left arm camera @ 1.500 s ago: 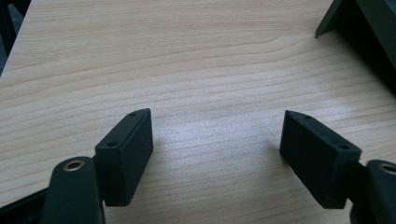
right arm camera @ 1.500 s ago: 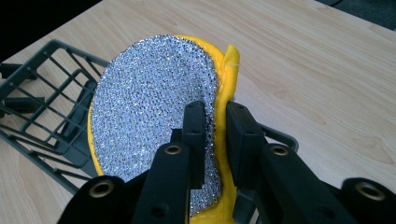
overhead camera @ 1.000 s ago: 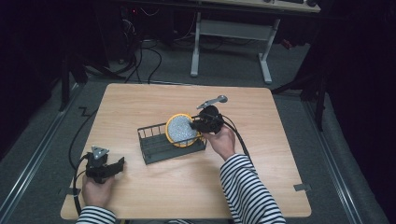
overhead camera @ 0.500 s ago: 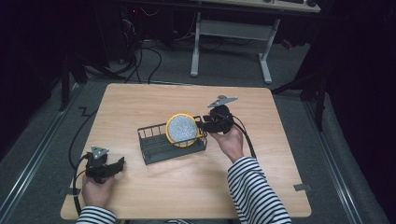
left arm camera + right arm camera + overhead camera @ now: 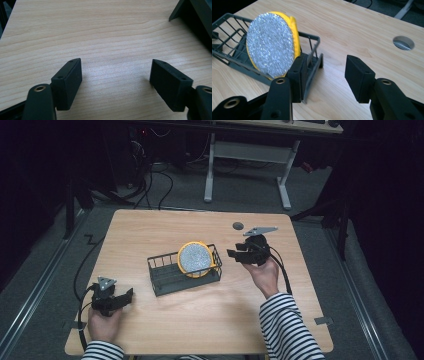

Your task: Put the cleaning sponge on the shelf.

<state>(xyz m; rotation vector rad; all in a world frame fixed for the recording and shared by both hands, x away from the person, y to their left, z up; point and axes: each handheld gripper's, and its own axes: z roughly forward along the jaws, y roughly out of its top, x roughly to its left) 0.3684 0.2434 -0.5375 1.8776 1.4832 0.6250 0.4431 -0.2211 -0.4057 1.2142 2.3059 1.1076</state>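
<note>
Sponge (image 5: 195,259): round flat disc, glittery silver mesh face, yellow foam rim and back; stands on edge, leaning a little, silver face toward the person.
Sponge place: in the right end of the rack (image 5: 165,279), leaning against its end wall.
Sponge axis: the disc's flat face is near upright; its edge runs across the rack's width.
Rack: dark grey wire basket, oblong, long axis running left to right on the tabletop (image 5: 150,230), slightly slanted.
Tabletop: pale wood grain, smooth, with a round cable hole (image 5: 238,225) near the far right.
Right tongs (image 5: 235,255): black blocky pads, have just been opening, nothing between them, just right of the rack.
Left tongs (image 5: 127,295): spread wide over bare wood, holding nothing, near the front left corner.
</note>
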